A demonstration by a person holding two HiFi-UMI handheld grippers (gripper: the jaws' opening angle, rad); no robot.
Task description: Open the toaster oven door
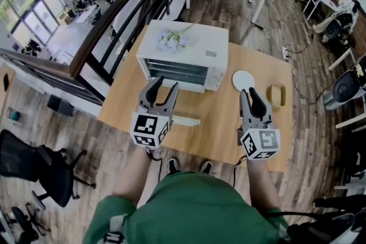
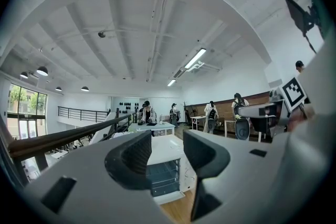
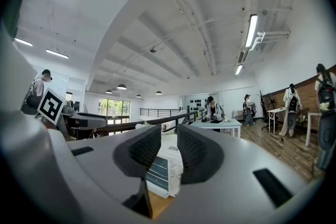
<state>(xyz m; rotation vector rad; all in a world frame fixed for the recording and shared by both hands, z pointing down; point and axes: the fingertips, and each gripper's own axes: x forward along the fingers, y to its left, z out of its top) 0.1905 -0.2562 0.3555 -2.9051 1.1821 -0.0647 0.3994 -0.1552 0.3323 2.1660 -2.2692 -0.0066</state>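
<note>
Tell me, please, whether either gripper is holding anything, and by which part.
Nothing is held. The left gripper and the right gripper both stand with jaws apart and empty, short of the toaster oven.

You're facing white toaster oven (image 1: 200, 43), sitting upright at tabletop's far edge, left of centre, front turning toward you. Its door (image 1: 186, 120) is lying dropped open, flat over tabletop, wire racks showing inside.

Gloss wht-painted toaster oven (image 1: 184, 43), matt wood tbl (image 1: 229, 137)
</note>
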